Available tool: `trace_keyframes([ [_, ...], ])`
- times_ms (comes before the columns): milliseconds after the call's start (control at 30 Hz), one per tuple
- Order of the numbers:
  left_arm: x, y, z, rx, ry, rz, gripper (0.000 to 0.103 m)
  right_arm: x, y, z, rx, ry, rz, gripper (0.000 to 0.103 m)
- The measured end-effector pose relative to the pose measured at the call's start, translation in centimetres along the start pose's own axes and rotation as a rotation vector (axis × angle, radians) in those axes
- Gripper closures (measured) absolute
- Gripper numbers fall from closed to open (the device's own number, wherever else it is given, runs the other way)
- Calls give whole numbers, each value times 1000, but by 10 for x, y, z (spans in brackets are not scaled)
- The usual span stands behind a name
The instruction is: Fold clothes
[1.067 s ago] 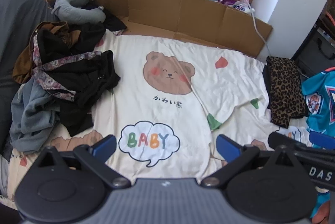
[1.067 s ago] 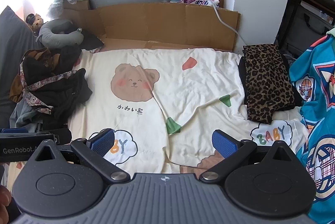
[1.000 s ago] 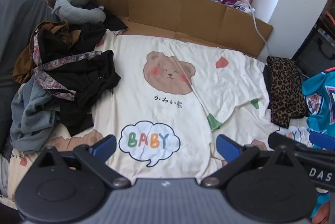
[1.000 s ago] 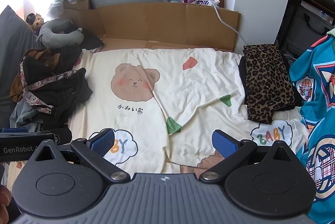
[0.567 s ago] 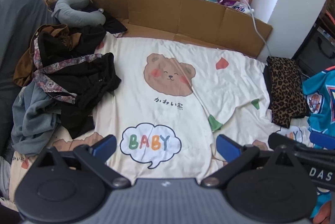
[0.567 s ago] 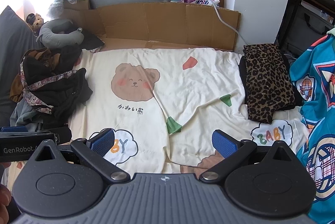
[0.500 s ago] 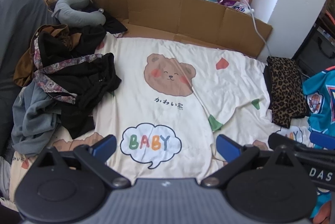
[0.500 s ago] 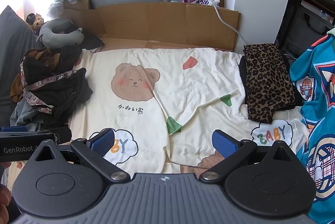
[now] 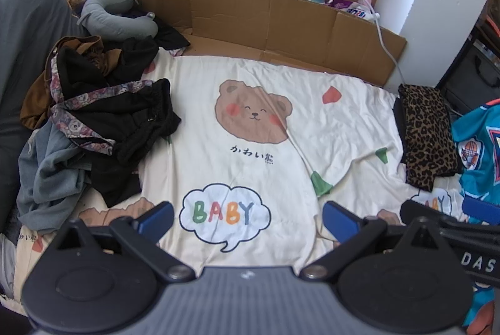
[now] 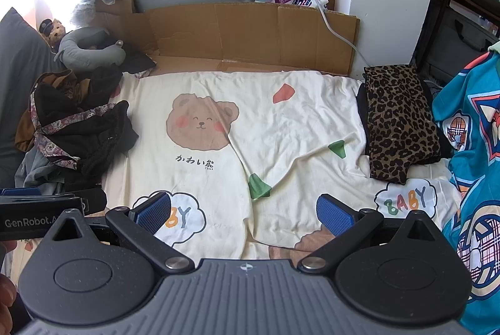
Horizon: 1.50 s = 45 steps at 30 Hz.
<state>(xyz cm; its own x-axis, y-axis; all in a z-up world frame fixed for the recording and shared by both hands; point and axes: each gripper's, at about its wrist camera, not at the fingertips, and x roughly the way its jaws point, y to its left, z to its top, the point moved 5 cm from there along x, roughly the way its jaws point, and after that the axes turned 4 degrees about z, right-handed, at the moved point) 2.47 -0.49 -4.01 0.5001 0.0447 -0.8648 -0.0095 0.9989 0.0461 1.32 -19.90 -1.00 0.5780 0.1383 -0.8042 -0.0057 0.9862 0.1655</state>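
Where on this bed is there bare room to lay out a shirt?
The open patch is the middle of the cream sheet, around the bear print, between the dark clothes pile on the left and the folded leopard garment on the right. Both side edges are crowded; the teal jersey fills the far right.

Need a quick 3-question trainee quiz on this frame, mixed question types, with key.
1. True or false: both the left gripper and the right gripper are open and hold nothing.
2. Multiple choice: where does the leopard-print garment lie on the bear-print sheet?
A. on the robot's left edge, in the dark pile
B. on the right edge, next to the teal jersey
C. in the middle, over the bear face
3. Fill in: the pile of unfolded dark clothes lies on the ____ side of the sheet.

Key: 1 true; 2 B; 3 left.
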Motion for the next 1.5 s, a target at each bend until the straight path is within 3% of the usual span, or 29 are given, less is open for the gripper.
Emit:
trace_keyframes([
  [1500,0,2,9,-20,-9,-17,1,-3,4,7,-4,-5,-2,1],
])
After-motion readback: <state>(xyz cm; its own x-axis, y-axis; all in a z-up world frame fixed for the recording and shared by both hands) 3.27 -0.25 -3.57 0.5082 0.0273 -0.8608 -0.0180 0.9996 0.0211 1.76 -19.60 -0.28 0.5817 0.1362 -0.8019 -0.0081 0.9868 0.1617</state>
